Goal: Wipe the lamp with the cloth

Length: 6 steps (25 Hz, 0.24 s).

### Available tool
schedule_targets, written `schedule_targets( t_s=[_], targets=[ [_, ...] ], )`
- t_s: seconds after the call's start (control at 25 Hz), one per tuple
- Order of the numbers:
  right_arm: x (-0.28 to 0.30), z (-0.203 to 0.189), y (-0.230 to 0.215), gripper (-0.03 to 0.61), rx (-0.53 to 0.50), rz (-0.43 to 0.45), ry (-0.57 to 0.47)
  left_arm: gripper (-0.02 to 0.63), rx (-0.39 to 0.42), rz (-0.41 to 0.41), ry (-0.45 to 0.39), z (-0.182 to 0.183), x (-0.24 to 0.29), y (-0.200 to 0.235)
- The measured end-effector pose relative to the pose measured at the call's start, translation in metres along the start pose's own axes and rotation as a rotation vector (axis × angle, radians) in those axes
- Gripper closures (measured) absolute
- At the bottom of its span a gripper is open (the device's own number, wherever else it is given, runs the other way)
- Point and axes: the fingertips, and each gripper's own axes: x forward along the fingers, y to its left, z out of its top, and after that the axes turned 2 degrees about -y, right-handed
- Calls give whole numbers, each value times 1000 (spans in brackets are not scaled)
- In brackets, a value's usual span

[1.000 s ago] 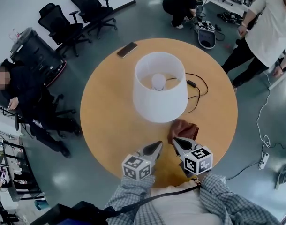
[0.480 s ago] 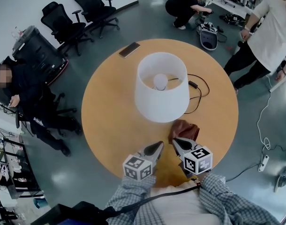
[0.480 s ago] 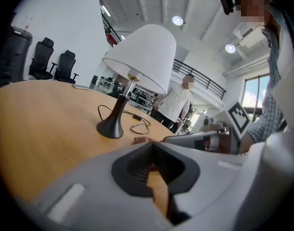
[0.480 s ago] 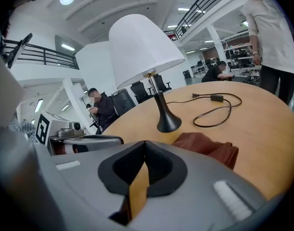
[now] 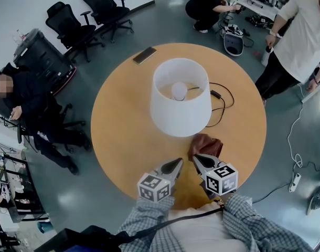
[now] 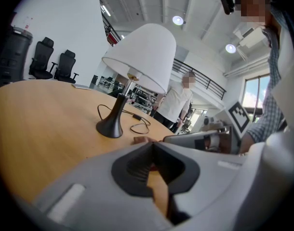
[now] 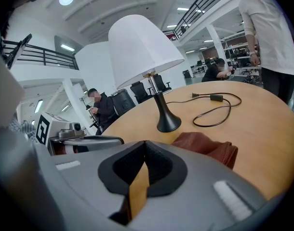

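Over the last second almost nothing has changed on the worktop (image 5: 123, 135). The lamp (image 5: 181, 96) and the cloth (image 5: 205, 145) are found in the same places, both grippers have kept their positions at the near edge, and only the people standing in the background are seen to have shifted. From this it is judged that no wiping stroke is under way at this moment. The left hand-held gripper (image 5: 177, 163) is seen with its jaws closed together on nothing. The right hand-held gripper (image 5: 197, 158) is likewise closed and empty, its tips just at the near edge of the cloth; whether it is touched cannot be told. The cloth, reddish-brown and crumpled into a loose folded heap, is laid on the worktop between the lamp's foot and the right hand-held gripper. A cloth lying free like this would fit a moment before it is taken up as well as one after it has been put down. The lamp is stood upright near the middle of the round worktop. It has a clean-looking white tapered shade, a bulb visible from above, and a slim dark stem flaring into a dark foot. Its black cord (image 5: 223, 103) is looped away to the right.
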Motion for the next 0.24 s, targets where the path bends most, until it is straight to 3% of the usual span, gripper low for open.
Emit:
schedule_targets(
  t_s=[0.24],
  targets=[
    [0, 0, 0, 575, -2, 2, -2, 614, -2, -1, 1, -2, 1, -1]
  ],
)
